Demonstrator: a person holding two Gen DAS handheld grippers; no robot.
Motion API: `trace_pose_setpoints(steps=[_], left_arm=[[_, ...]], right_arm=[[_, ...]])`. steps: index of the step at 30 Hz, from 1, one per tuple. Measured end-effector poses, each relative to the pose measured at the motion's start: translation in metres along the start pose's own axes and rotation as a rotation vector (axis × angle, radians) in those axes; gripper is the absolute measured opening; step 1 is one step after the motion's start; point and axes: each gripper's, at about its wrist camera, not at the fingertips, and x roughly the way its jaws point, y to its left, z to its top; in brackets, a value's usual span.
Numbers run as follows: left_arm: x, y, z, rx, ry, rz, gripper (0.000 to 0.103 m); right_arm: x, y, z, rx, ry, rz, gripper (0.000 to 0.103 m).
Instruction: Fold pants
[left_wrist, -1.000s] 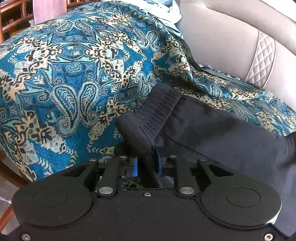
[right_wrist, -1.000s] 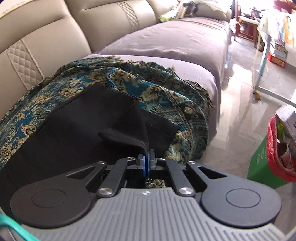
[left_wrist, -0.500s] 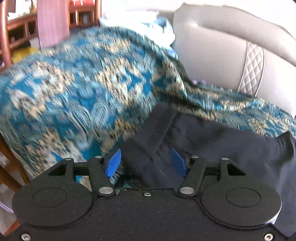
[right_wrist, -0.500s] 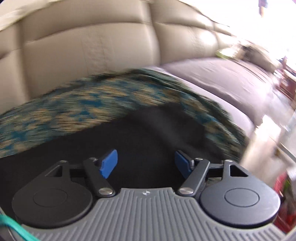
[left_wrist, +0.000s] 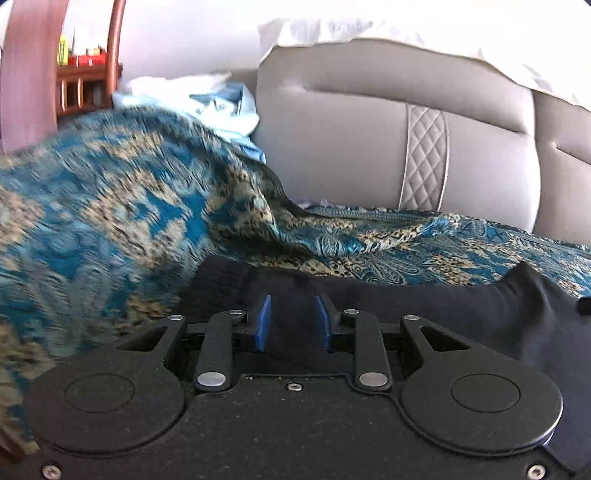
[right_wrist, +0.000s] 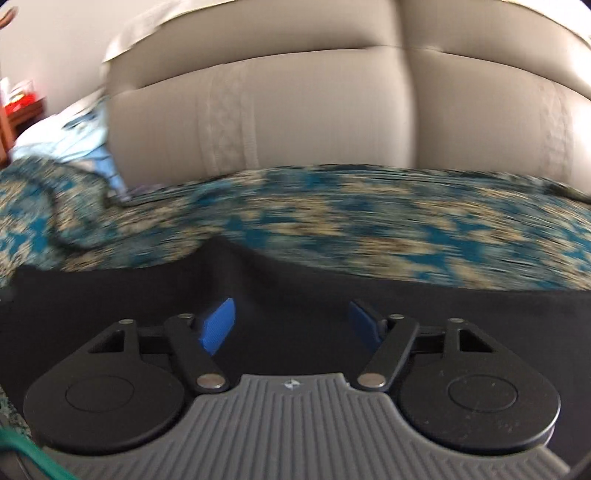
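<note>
Left gripper (left_wrist: 291, 321): fingers narrow, jaws have just been closing; a raised ridge of black cloth sits between the blue pads (left_wrist: 263, 323). Whether the pads press it, cannot tell.
Right gripper (right_wrist: 291, 325): fingers wide, jaws have just been closing slightly from a wider gap; a cloth ridge rises between them toward the left pad (right_wrist: 218, 325), neither pad pressing it.
Pants (left_wrist: 424, 306): black, lying spread directly ahead of and under both sets of fingers, on the patterned blue throw (left_wrist: 110, 229) over the sofa seat.
Handling, judged: soft, light, limp; it bunches and drapes, not fragile. The thick ribbed waistband (left_wrist: 221, 280), just beyond the left fingers, looks the firmest hold; hems or a pinched edge elsewhere.
Beyond the throw: grey sofa backrest (right_wrist: 314, 118), pale blue laundry (left_wrist: 221, 107) far left.
Hard to make out: right view smeared by motion; pants' full outline and fold state cut off by both gripper bodies.
</note>
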Motion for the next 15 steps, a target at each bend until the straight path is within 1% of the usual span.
trace_pose_setpoints(steps=[1,3,4,5,6,8,9,11,15], left_arm=[[0.01,0.002,-0.002,-0.018,0.009,0.008,0.026],[0.031,0.01,-0.004,-0.054,0.026,0.036,0.026],[0.039,0.015,-0.006,-0.069,0.033,0.054,0.026],[0.046,0.021,-0.007,-0.082,0.04,0.064,0.021],[0.051,0.026,-0.009,-0.1,0.051,0.065,0.018],[0.057,0.033,-0.013,-0.125,0.051,0.056,0.018],[0.057,0.033,-0.014,-0.113,0.043,0.056,0.018],[0.057,0.032,-0.016,-0.092,0.034,0.057,0.018],[0.056,0.031,-0.018,-0.094,0.023,0.056,0.018]], right_arm=[[0.005,0.01,0.0,-0.008,-0.002,0.012,0.071],[0.018,0.032,0.0,-0.019,-0.008,0.033,0.061],[0.023,0.038,-0.001,-0.021,-0.012,0.037,0.058],[0.028,0.044,0.0,-0.022,-0.013,0.035,0.051],[0.034,0.05,0.001,-0.021,-0.011,0.03,0.047],[0.049,0.055,0.001,-0.018,-0.004,0.018,0.045],[0.056,0.057,0.001,-0.016,-0.002,0.009,0.044],[0.066,0.052,0.002,-0.012,-0.003,-0.011,0.048],[0.08,0.042,0.009,-0.014,-0.015,-0.042,0.046]])
